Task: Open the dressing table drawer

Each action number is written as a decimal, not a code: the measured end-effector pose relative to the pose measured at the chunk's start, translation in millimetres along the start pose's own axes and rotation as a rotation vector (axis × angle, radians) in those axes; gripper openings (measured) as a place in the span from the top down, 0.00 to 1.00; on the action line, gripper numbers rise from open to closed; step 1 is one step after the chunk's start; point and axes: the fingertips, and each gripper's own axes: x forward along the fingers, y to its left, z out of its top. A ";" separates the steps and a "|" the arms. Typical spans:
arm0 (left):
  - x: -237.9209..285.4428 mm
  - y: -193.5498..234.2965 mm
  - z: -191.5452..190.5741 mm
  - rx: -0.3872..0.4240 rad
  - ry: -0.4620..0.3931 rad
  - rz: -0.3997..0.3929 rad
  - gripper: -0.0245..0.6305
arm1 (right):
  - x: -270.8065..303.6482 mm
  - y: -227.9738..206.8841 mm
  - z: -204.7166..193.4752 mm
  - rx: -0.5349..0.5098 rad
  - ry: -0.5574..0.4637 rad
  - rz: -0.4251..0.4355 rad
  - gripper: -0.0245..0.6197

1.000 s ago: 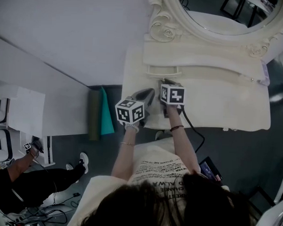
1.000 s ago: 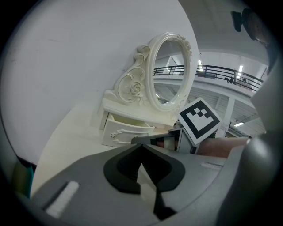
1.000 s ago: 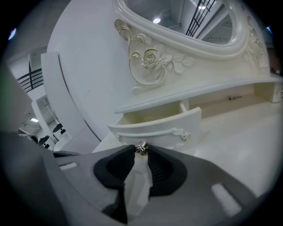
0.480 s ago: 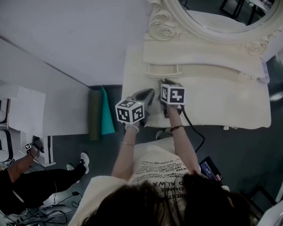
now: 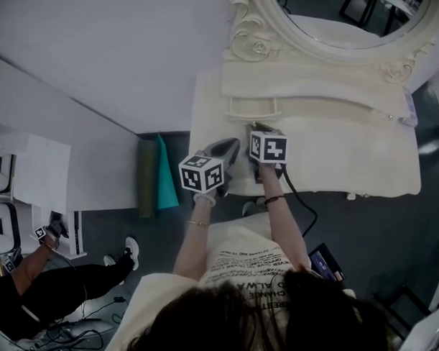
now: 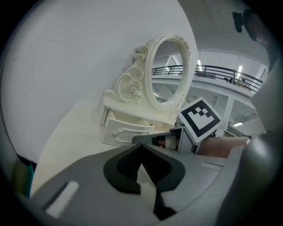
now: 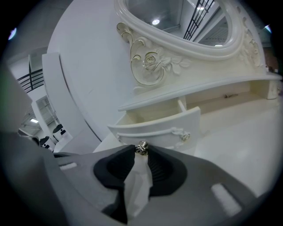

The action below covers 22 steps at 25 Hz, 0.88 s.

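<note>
Head view: a cream dressing table (image 5: 349, 176) stood against a white wall, its oval mirror (image 5: 340, 24) rising from the back edge of the tabletop (image 5: 364, 155). The drawer (image 5: 253, 108) sat in the raised shelf unit under the mirror, at the unit's left end. It was drawn out a short way over the tabletop, so its front stood clear of the unit. The right gripper (image 5: 254, 128) reached to the drawer front. The left gripper (image 5: 232, 146) hung over the left part of the tabletop, nearer the front edge and just beside the right gripper.

Right gripper view: the jaws of the right gripper (image 7: 141, 154) were clamped by their tips on the small metal knob (image 7: 141, 148) at the middle of the drawer front (image 7: 154, 128). Both dark pads touched the knob. Behind the front, the drawer's open inside showed, with the carved scroll of the mirror frame (image 7: 152, 62) above it.

Left gripper view: the jaws of the left gripper (image 6: 141, 148) were together at the tips and held nothing, with bare tabletop visible beneath them. They touched neither the drawer (image 6: 126, 129) nor the right gripper's marker cube (image 6: 200, 119), both of which lay ahead.

Head view, lower left: another person (image 5: 57, 288) sat on the floor, well apart from the table.
</note>
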 end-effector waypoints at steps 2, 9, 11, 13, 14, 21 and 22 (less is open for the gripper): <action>-0.2 0.3 -0.6 0.002 0.002 -0.002 0.96 | -0.3 0.2 -0.7 0.003 0.000 0.000 0.81; -1.1 -0.4 -2.9 0.007 0.002 -0.005 0.96 | -1.8 -0.1 -3.9 0.002 -0.004 -0.003 0.81; -1.4 -1.0 -3.1 0.007 0.003 -0.006 0.96 | -2.2 -0.3 -4.5 0.004 -0.004 -0.003 0.81; -2.6 -0.7 -3.0 0.005 0.002 -0.007 0.96 | -2.7 0.6 -4.0 0.004 -0.007 -0.004 0.81; -3.2 -0.4 -3.0 0.005 0.002 -0.006 0.96 | -3.0 1.1 -3.9 0.003 -0.008 -0.006 0.81; -3.3 -1.3 -5.2 0.003 0.006 -0.010 0.96 | -3.2 0.3 -4.1 0.001 -0.012 -0.009 0.81; -3.5 -1.5 -5.1 0.003 0.006 -0.011 0.96 | -3.2 0.5 -3.8 -0.004 -0.012 -0.010 0.81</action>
